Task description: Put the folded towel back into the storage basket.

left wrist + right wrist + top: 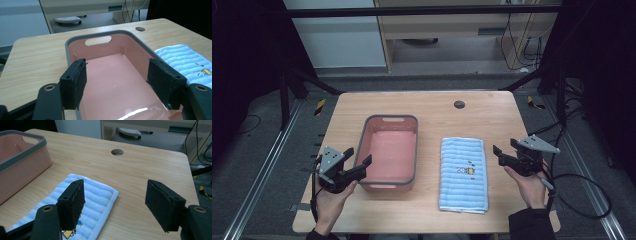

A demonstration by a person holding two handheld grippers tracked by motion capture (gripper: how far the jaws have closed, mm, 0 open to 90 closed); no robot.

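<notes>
High view is showing a wooden bench with a person's two hands coming in from its near edge, each holding a two-jaw gripper. The left gripper is hovering at the near left corner of a pink tub with a grey rim, its jaws standing wide apart and closing on nothing. The tub is sitting left of the bench's middle, its long side running from the near edge toward the far edge, and it is lying empty. Just beside it, toward the right edge, a folded blue striped towel is lying flat, with a small yellow cartoon print near its middle. The right gripper is hanging just off the towel's right side, near the bench's right edge, its jaws also spread apart and holding nothing. A round cable hole is sitting near the far edge.

Left gripper view is looking into the tub, one jaw over the left rim and the other at the right wall, with the towel lying beyond on the right.

Right gripper view is showing the towel's far corner under the left jaw, while the right jaw is hanging over bare wood; the tub is standing at the left.
</notes>
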